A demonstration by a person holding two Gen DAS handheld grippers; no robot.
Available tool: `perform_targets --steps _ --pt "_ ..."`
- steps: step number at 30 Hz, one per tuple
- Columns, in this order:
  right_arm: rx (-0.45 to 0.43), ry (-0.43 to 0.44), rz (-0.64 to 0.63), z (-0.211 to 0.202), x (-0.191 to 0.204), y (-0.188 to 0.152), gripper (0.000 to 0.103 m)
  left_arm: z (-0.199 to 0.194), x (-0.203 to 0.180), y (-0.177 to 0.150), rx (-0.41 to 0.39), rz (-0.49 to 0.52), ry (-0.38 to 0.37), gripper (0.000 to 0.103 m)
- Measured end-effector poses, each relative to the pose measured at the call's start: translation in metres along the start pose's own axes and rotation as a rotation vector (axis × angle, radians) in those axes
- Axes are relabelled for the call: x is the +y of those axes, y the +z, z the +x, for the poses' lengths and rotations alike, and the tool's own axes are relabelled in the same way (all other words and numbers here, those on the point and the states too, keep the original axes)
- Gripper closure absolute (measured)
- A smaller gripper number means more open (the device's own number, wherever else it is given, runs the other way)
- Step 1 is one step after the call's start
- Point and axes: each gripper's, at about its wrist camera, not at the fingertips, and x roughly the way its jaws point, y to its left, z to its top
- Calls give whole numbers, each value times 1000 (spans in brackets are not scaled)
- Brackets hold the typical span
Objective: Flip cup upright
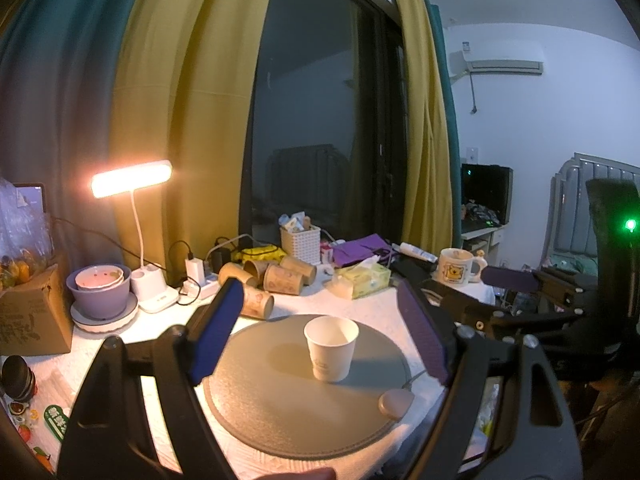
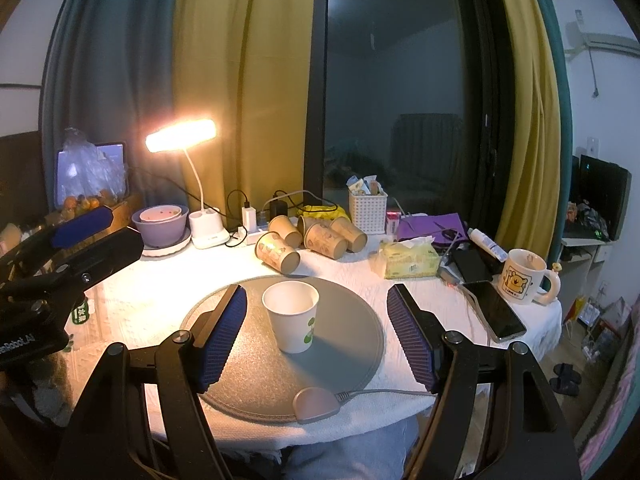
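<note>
A white paper cup (image 1: 331,347) stands upright, mouth up, on the round grey mat (image 1: 280,412). It also shows in the right wrist view (image 2: 292,316) on the same mat (image 2: 240,360). My left gripper (image 1: 320,336) is open and empty, with the cup between its blue pads but apart from them. My right gripper (image 2: 316,332) is open and empty, with the cup just inside its left pad, not touched. The left gripper shows at the left edge of the right wrist view (image 2: 80,224).
Several brown paper cups (image 2: 316,236) lie on their sides behind the mat. A lit desk lamp (image 2: 182,136), purple bowl (image 2: 160,222), tissue box (image 2: 410,260), bear mug (image 2: 522,276) and phone (image 2: 494,310) crowd the table. A small puck (image 2: 316,404) with cable sits on the mat's near edge.
</note>
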Motion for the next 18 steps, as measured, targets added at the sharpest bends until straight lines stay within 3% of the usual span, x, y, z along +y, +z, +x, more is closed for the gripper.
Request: perform_targets --steps 18 --pt "4 1 1 1 0 -3 27 0 -4 -2 7 2 -6 23"
